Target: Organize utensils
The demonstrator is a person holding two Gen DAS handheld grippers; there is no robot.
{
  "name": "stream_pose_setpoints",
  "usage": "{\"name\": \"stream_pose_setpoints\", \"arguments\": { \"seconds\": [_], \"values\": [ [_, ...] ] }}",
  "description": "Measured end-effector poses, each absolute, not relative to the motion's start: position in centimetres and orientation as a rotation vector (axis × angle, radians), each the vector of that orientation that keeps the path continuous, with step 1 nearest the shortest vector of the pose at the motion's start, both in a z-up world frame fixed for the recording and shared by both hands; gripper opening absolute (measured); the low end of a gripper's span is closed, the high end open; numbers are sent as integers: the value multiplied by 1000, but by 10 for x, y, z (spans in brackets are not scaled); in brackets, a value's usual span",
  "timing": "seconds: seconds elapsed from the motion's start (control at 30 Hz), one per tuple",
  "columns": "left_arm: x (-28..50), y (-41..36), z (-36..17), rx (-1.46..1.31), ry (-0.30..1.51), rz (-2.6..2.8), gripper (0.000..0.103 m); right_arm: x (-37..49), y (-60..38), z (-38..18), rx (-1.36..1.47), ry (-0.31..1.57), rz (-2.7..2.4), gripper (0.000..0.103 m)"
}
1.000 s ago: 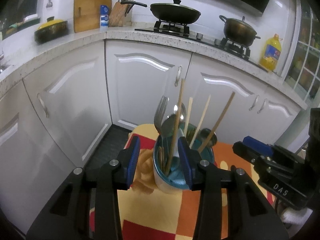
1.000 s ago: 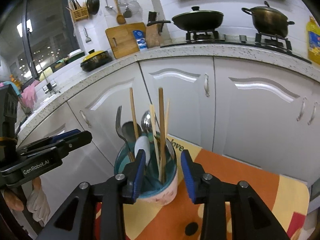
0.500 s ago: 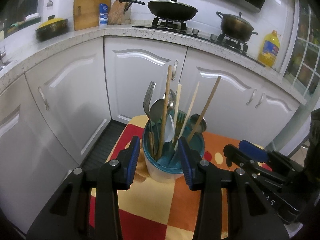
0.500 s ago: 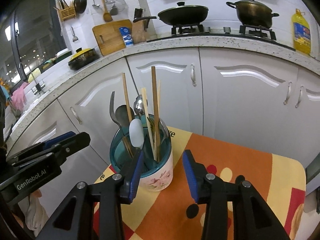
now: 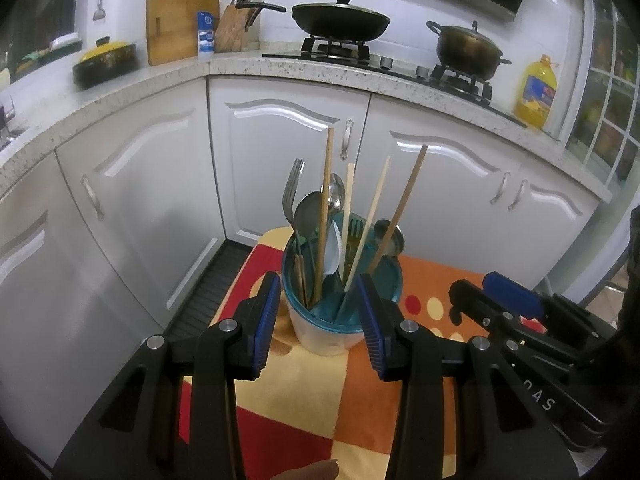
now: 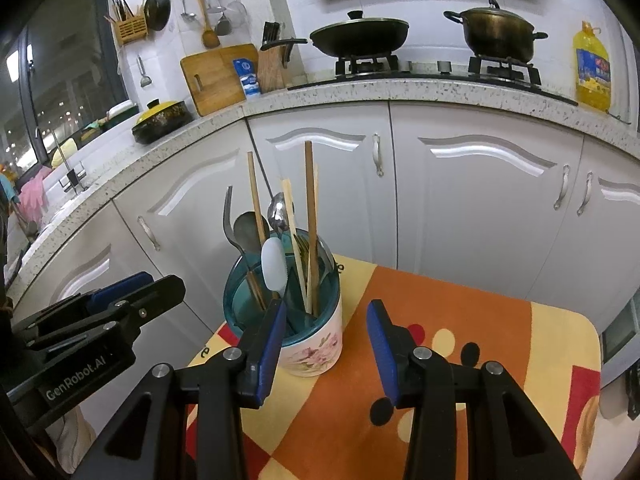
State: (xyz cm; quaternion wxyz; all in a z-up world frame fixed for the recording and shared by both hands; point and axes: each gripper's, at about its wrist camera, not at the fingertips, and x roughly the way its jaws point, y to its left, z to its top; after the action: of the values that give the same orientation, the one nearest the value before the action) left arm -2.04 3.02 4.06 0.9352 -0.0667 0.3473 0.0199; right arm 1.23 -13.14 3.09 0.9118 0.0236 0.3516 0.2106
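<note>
A white floral utensil holder (image 5: 326,330) (image 6: 316,354) with a teal insert stands on a small table with an orange and yellow cloth (image 5: 320,408) (image 6: 460,320). It holds several chopsticks (image 5: 326,208) (image 6: 310,216), a fork (image 5: 290,192), metal spoons (image 5: 308,216) (image 6: 278,212) and a white spoon (image 6: 274,264). My left gripper (image 5: 318,320) is open and empty, just in front of the holder. My right gripper (image 6: 326,344) is open and empty, its left finger beside the holder. Each gripper shows in the other's view.
White cabinet doors (image 5: 280,160) stand close behind the table. The counter above carries a wok (image 5: 340,20), a pot (image 5: 468,46), an oil bottle (image 5: 534,92), a cutting board (image 5: 180,28) and a knife block (image 5: 232,28).
Both grippers have drawn back from the holder and risen; the holder now sits farther from the fingers. All utensils stay in the holder.
</note>
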Motion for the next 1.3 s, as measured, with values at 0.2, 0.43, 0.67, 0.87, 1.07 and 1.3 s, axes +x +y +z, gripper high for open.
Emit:
{"name": "stream_pose_setpoints", "arguments": {
  "seconds": [0.2,0.43,0.67,0.87,1.07,1.3],
  "values": [
    [-25,29,45,-119,689,46,38,9,-130,36,41,711,431,41],
    [-27,31,47,-109,679,54,38,6,-122,39,25,702,436,41],
    [-29,34,47,-114,677,61,38,6,-119,39,15,701,437,41],
    [-28,35,47,-116,681,62,38,6,-116,38,9,709,437,41],
    [-28,35,47,-116,681,63,38,6,-115,39,8,710,436,42],
    [-30,36,44,-118,686,68,38,7,-114,37,7,720,436,42]
  ]
}}
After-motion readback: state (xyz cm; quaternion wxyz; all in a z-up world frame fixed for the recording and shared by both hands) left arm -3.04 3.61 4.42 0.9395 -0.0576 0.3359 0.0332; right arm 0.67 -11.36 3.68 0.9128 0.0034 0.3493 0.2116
